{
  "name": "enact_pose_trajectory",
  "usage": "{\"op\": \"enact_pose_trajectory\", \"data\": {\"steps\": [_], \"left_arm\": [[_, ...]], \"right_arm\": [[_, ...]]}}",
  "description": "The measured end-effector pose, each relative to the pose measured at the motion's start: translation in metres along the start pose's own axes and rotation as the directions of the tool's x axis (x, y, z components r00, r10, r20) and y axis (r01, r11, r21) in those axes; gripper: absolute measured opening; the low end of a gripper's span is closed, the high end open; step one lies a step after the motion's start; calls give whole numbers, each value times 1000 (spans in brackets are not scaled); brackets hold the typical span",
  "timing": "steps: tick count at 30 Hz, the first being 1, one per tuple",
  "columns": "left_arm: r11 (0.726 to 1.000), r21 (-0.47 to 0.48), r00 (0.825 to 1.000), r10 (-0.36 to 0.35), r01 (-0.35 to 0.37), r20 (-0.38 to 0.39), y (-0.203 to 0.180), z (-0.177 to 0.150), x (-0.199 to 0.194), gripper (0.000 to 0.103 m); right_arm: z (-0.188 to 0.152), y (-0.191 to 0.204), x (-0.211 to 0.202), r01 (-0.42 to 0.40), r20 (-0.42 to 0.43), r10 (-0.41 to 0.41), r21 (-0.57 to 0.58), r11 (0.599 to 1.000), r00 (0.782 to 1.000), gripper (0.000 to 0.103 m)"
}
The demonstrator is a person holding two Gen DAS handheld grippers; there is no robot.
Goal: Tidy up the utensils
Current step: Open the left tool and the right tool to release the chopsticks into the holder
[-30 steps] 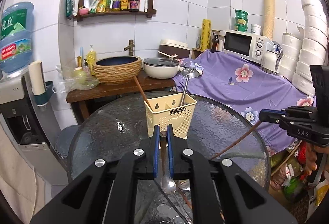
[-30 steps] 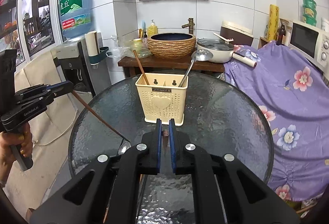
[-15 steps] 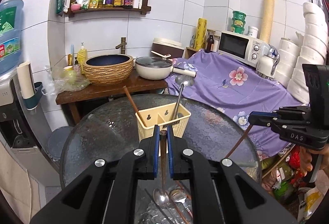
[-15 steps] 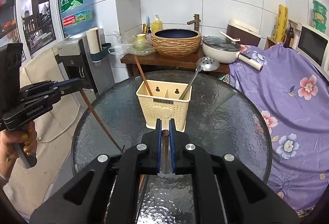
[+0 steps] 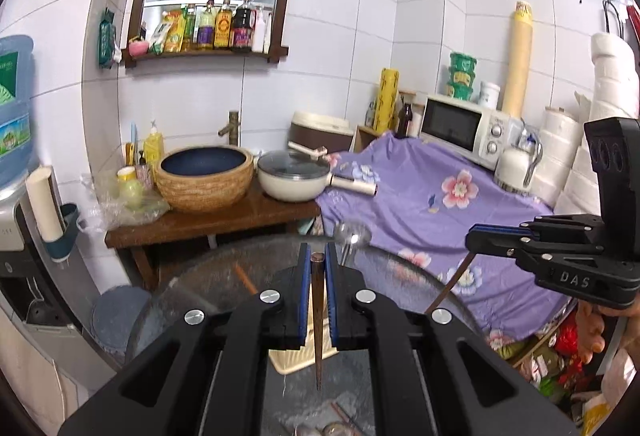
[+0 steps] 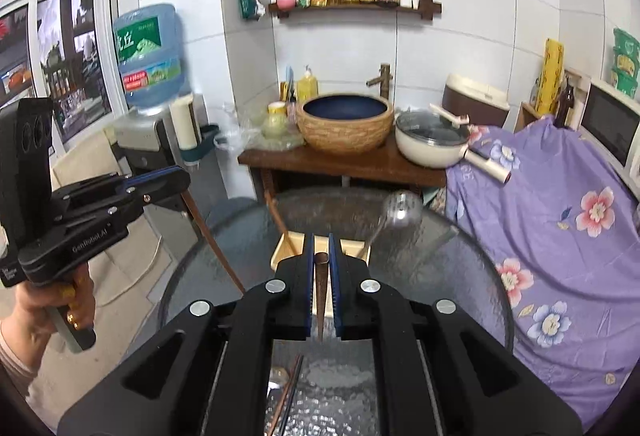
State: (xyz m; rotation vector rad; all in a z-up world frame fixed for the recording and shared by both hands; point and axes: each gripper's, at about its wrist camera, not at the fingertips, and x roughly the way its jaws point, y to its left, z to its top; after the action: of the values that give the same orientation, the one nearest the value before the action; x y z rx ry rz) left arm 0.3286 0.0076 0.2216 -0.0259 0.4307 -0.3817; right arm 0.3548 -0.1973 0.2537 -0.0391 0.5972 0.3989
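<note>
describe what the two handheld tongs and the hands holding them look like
Both tongs are matte black plastic with blue pads and round silver screw heads. The left tongs carry white "GenRobot.AI" lettering; the right tongs read "DAS". Each has a tall black camera block. The left hand has yellow-painted nails and a pale pink sleeve.

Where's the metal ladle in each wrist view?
Left wrist: ladle just right of the left claw tips, its handle dropping behind them.
Right wrist: ladle above and right of the right claw, handle slanting into the cream basket.
Shared landmark: white pan.
</note>
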Motion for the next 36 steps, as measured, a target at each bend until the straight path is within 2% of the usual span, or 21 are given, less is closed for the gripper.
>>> {"op": "enact_pose_trajectory", "data": {"steps": [3, 7, 13, 17, 25, 36], "left_arm": [[1000, 7, 999, 12, -12, 41, -4, 24, -2, 7], [998, 27, 994, 59, -62, 96, -8, 50, 3, 7], [995, -23, 991, 99, -98, 93, 4, 61, 36, 7], [991, -72, 991, 114, -109, 72, 17, 53, 62, 7], [986, -101, 991, 135, -133, 14, 32, 29, 100, 7], [983, -116, 989, 135, -141, -56, 42, -4, 125, 7]], "right_arm": [[24, -1, -4, 18, 31, -18, 4, 1000, 999, 8], [54, -4, 0, 44, 63, -45, 16, 999, 997, 8], [75, -9, 29, 85, 79, -88, 35, 996, 993, 8], [73, -13, 57, 102, 62, -105, 42, 994, 993, 8], [47, -22, 107, 113, -5, -113, 74, 991, 994, 8], [13, -31, 144, 112, -72, -106, 90, 990, 992, 8]]}}
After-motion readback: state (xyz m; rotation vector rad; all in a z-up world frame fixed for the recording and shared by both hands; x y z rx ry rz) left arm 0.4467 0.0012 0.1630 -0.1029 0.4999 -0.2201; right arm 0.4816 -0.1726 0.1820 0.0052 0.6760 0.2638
